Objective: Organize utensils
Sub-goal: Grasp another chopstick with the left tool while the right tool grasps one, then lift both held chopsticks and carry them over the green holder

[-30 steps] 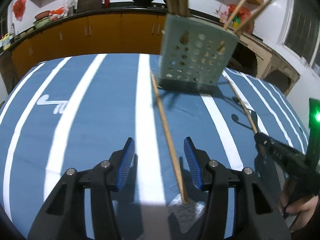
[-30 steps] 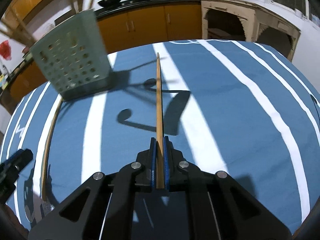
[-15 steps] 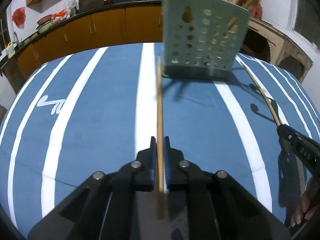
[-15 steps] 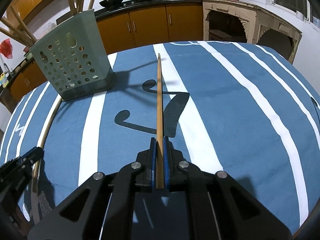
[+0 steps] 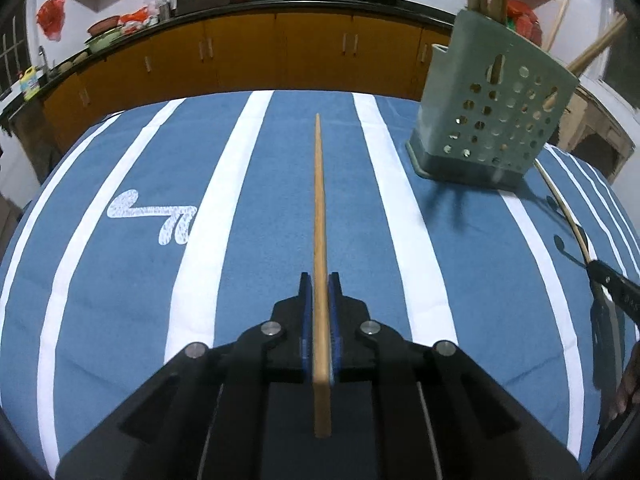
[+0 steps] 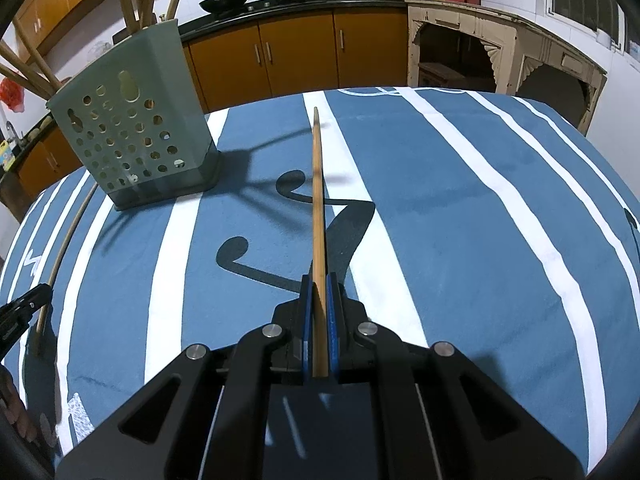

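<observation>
Clamping a wooden chopstick [image 5: 320, 240] between blue pads [image 5: 305, 320] at bottom centre of the left wrist view: left gripper [image 5: 320, 292], jaws narrow and easing open by a hair, pads pressing the stick on both sides. Running straight up the frame from there, tip ending over the blue striped tablecloth [image 5: 120, 288] just below the far table edge. Standing further back at upper right: a grey-green perforated utensil holder [image 5: 492, 120], upright on the cloth, wooden sticks rising out of its top.

Pinching a second chopstick [image 6: 318, 220] the same way at bottom centre of the right wrist view: right gripper [image 6: 318, 296], jaws closed tight on it. Sitting beyond at upper left, the holder [image 6: 132, 132]; past it, orange cabinets [image 6: 296, 56] along the wall.
</observation>
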A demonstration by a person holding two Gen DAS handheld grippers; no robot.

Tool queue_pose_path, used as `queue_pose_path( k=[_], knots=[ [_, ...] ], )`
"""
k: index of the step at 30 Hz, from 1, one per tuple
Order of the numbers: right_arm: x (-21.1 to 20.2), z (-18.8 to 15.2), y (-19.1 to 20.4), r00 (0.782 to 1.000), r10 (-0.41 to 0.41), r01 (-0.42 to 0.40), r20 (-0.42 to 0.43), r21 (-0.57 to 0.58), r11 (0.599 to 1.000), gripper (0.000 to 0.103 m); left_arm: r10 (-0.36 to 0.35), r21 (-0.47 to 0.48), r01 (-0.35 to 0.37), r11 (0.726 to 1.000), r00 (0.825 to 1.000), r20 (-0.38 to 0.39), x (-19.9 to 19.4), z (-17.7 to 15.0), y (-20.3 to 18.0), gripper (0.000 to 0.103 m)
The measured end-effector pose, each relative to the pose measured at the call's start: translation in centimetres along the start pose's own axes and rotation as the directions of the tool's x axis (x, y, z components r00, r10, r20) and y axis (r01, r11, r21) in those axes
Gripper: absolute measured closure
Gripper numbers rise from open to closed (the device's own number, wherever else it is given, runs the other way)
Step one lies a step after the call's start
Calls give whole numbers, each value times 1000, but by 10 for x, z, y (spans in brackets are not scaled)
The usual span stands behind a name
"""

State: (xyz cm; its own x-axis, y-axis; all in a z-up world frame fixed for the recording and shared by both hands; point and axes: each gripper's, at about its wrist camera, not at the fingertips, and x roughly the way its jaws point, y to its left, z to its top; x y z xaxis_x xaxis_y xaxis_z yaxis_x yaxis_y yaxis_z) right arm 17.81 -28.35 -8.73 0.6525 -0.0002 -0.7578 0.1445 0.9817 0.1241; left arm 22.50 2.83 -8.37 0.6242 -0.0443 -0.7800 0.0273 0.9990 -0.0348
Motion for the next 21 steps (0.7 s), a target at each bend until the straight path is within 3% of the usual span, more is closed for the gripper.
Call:
queue_pose_path(
  k=[3, 7, 21],
  knots=[
    [-1, -1, 1, 1000, -1, 1, -1, 0, 1000, 95, -10, 20, 10, 1000, 1000, 1, -1, -3, -3, 79],
    [-2, -3, 1, 1000, 4, -4, -1, 2, 1000, 95, -8, 22, 8, 1000, 1000, 0, -3, -6, -6, 78],
    [-5, -6, -2, 1000, 22, -22, 2, 14, 1000, 95, 0, -27, 0, 1000, 1000, 0, -7, -10, 3, 94]
  ],
)
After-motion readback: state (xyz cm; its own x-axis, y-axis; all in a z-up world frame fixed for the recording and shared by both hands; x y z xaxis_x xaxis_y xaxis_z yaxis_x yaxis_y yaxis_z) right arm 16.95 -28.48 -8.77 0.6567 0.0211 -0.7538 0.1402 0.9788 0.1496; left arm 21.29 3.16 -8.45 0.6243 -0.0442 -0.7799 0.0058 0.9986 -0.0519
